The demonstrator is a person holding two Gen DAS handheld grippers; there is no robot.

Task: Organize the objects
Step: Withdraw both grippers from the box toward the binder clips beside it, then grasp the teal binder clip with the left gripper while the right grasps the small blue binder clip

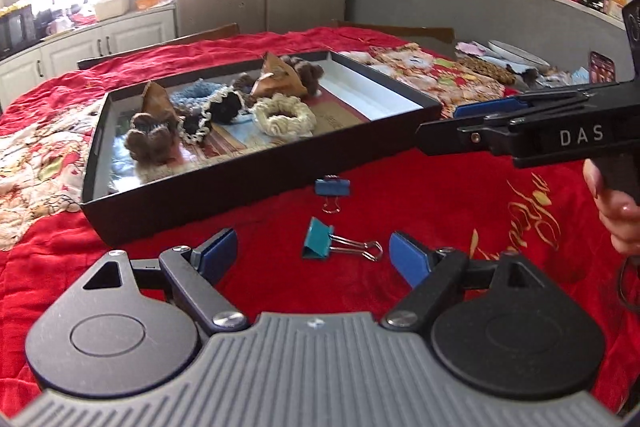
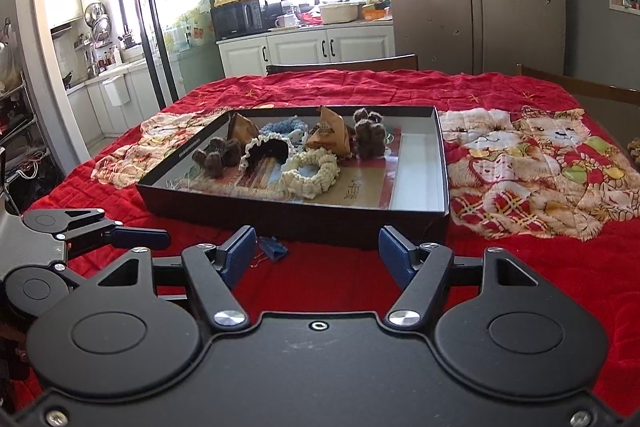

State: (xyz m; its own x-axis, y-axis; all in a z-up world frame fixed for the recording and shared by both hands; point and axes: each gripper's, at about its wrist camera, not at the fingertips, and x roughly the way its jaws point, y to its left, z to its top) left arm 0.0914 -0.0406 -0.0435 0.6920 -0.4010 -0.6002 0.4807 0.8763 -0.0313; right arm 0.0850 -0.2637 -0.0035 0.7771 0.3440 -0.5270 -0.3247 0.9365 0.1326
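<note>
A teal binder clip lies on the red quilt, just ahead of and between the fingertips of my left gripper, which is open and not touching it. A second, blue binder clip lies closer to the black box. The box holds a cream scrunchie, other fluffy scrunchies and two brown packets. My right gripper hovers open in front of the box's near wall, nothing between its pads. A finger of the left gripper shows at the left.
The red quilt has a bear-print patch right of the box. A hand holds the right gripper's handle. Chair backs stand at the table's far edge. A plate and small items sit at the far right.
</note>
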